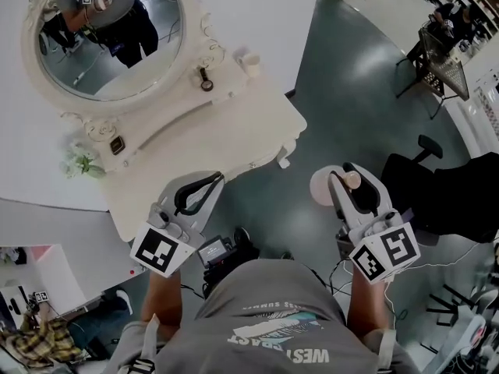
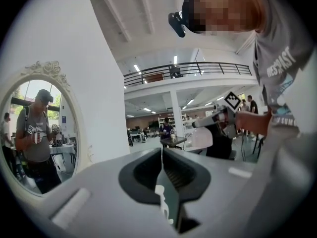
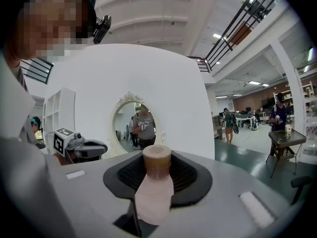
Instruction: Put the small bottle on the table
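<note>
The small bottle (image 3: 154, 190) is pale pink with a brown cap. It sits upright between the pads of my right gripper (image 3: 157, 168), which is shut on it. In the head view the bottle's cap (image 1: 353, 181) shows at the tips of the right gripper (image 1: 347, 171), held over the floor to the right of the white dressing table (image 1: 234, 135). My left gripper (image 1: 217, 179) hovers at the table's front edge, jaws shut with nothing between them (image 2: 162, 155). The bottle's body is hidden in the head view.
An oval mirror (image 1: 109, 33) stands on the table's back. A small white jar (image 1: 249, 61), a dark round item (image 1: 207, 80), white flowers (image 1: 82, 162) and a small dark box (image 1: 117, 145) lie on it. A round white seat (image 1: 321, 187) is below the right gripper; a black chair (image 1: 444, 189) at right.
</note>
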A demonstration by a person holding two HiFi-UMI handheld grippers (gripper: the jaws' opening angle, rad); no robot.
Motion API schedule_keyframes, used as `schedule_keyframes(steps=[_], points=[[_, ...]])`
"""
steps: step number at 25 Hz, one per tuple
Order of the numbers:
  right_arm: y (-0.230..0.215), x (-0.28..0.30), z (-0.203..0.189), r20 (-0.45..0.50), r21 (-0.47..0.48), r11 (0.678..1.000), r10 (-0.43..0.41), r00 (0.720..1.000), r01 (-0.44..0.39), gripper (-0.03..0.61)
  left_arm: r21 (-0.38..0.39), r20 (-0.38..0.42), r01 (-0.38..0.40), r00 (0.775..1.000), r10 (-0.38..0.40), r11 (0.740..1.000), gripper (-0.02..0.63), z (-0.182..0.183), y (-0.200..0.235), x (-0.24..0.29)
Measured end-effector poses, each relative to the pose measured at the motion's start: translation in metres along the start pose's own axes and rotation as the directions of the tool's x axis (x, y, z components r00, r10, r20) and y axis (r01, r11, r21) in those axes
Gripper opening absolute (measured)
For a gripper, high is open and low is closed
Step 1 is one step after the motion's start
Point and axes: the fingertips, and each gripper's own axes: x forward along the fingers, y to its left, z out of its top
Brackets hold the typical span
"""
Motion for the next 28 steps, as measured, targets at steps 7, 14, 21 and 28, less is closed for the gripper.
schedule_keyframes(steps=[7, 14, 21, 28], points=[[0.013, 0.030, 0.009, 0.011, -0.012, 0.997, -0.070, 0.997, 0.070, 0.133, 0.001, 0.037, 0.059, 0.998, -0.059, 0.998, 0.009, -0.004, 0.045, 0.001], [0.014, 0.059, 0.011, 0.009, -0.025, 0.997, -0.071, 0.997, 0.071, 0.133, 0.014, 0.032, 0.048, 0.998, -0.048, 0.999, 0.009, -0.011, 0.075, -0.002], [-0.009, 0.110, 0.018, 0.025, -0.016, 1.000, 0.012, 1.000, -0.012, 0.133, 0.025, -0.007, -0.051, 0.999, 0.051, 0.998, 0.009, -0.016, 0.109, 0.010], [-0.039, 0.165, 0.025, -0.005, -0.012, 0.996, 0.088, 0.996, -0.088, 0.133, 0.000, -0.037, -0.133, 0.990, 0.133, 0.991, 0.009, -0.012, 0.138, 0.036]])
